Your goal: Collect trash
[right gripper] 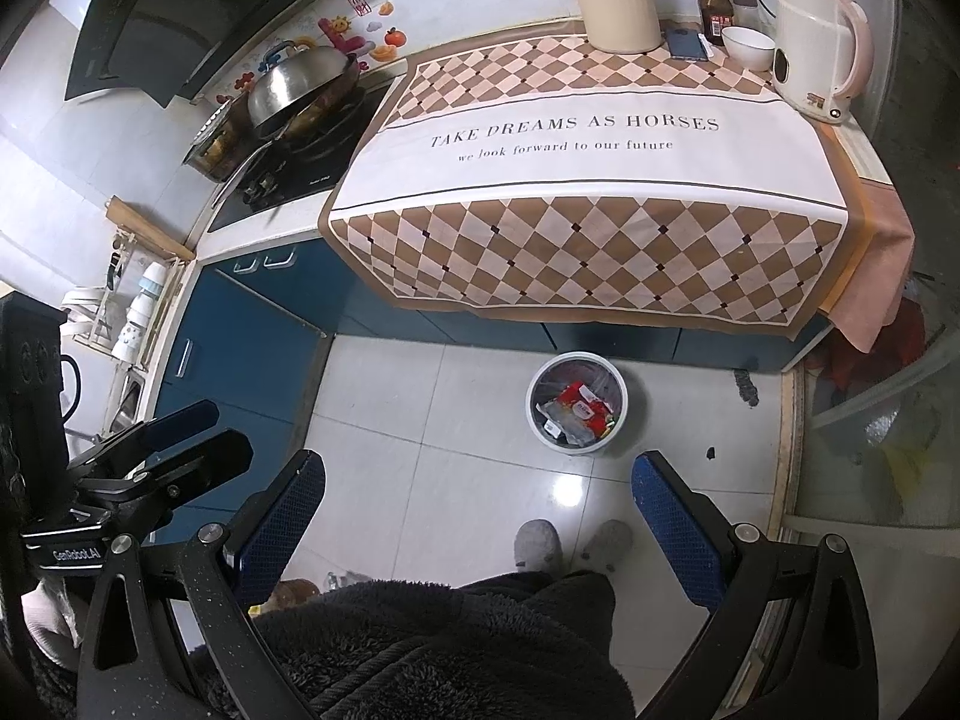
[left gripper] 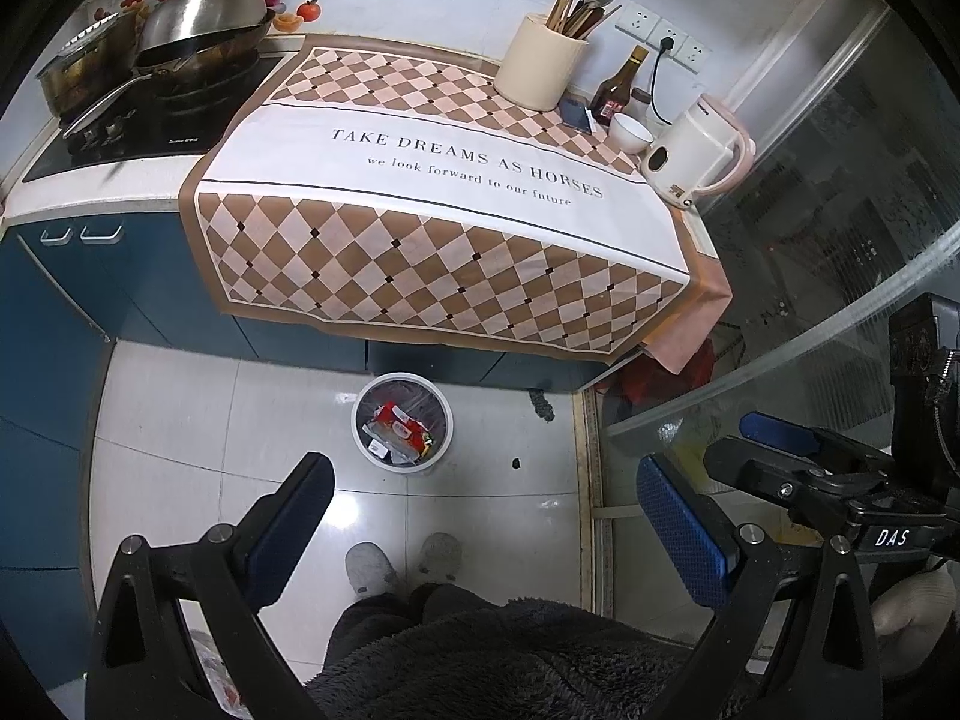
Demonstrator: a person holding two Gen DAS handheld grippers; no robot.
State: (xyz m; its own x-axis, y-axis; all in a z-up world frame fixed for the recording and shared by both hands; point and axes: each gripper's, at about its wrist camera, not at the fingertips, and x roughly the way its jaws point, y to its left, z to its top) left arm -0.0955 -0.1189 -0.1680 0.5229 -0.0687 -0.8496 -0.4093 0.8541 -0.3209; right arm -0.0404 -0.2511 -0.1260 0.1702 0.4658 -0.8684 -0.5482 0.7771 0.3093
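Both tongs hang spread and empty above the tiled floor (left gripper: pixel 270 420): the left gripper (left gripper: pixel 486 498) and the right gripper (right gripper: pixel 480 498) each show blue pads wide apart. The white trash bin (left gripper: pixel 401 423) stands on the floor near the blue cabinets (left gripper: pixel 120 288), below the checkered cloth (left gripper: pixel 432 180), and holds red wrappers (left gripper: pixel 399 427) (other scraps too small to identify). Grey slippers (right gripper: pixel 540 543) stand nearer.

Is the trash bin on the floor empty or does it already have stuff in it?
Not empty. The white bin stands upright with red wrappers and other packaging inside; how deep the pile goes cannot be told.
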